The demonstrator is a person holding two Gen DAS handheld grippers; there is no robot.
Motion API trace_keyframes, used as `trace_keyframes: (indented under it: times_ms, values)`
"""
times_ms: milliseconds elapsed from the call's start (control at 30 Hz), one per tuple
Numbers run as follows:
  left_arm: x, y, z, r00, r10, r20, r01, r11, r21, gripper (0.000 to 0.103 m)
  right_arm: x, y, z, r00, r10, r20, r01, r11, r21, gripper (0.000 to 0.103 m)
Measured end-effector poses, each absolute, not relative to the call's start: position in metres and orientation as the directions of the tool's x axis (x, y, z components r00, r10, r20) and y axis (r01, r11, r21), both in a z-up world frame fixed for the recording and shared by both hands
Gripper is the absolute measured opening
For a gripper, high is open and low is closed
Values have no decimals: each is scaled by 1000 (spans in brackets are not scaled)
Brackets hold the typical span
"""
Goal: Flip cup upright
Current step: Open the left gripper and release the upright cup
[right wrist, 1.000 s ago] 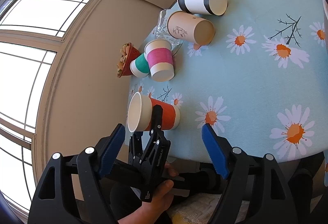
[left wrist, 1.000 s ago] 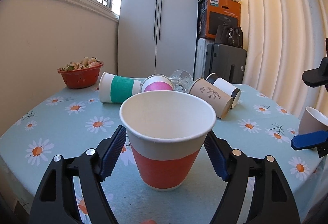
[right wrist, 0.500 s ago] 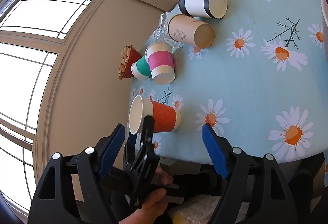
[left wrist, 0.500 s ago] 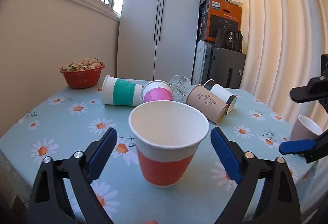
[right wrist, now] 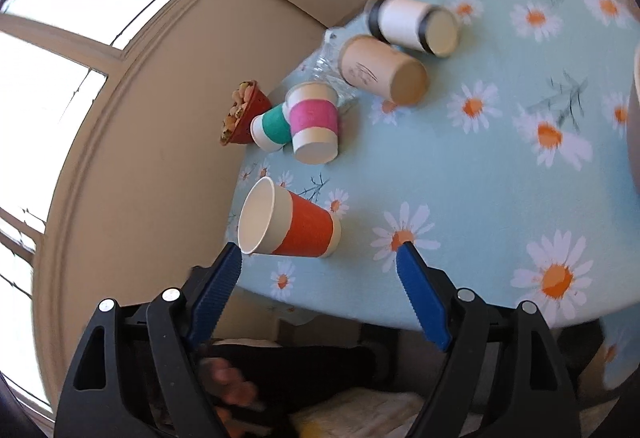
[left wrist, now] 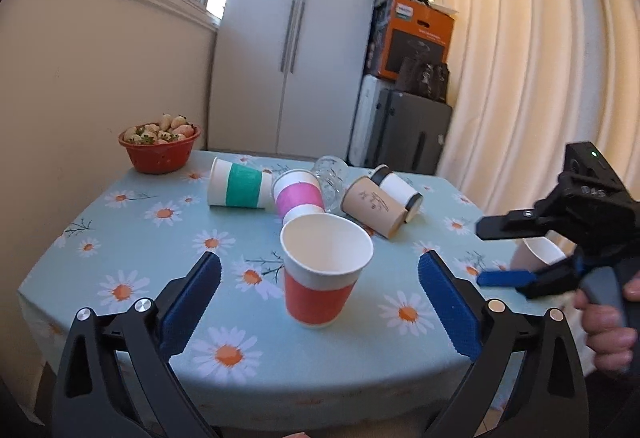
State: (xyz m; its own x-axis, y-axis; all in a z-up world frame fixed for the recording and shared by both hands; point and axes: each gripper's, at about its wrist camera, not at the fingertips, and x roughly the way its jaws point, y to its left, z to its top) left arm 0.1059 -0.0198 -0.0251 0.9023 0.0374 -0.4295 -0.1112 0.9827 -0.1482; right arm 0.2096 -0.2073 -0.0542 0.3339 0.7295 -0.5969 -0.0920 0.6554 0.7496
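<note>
Your left tool (left wrist: 318,302) gapes open and empty, with the upright orange cup (left wrist: 322,274) standing on the counter (left wrist: 120,238) at frame centre, dead ahead between its fingers. Your right tool (right wrist: 320,290) is open too, lower centre of its frame, also empty.

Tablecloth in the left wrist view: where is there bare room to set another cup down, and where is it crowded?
Free: the near-left stretch of the tablecloth between the strawberry bowl and the upright orange cup, and the patch right of that cup. Crowded: the far middle, where the green-band cup, pink-band cup, glass, brown cup and black-rimmed cup lie bunched together.
</note>
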Motion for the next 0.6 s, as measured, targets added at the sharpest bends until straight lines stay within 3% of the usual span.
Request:
trace_keyframes:
  times_ms: [333, 600]
  values:
    - [75, 20, 16, 879, -19, -477, -50, 990, -131, 96, 173, -190, -25, 523, 527, -671, -218, 843, 492, 83]
    - [46, 53, 33, 882, -41, -469, -36, 987, -154, 96, 142, -206, -8, 609, 513, -605, -213, 840, 498, 84]
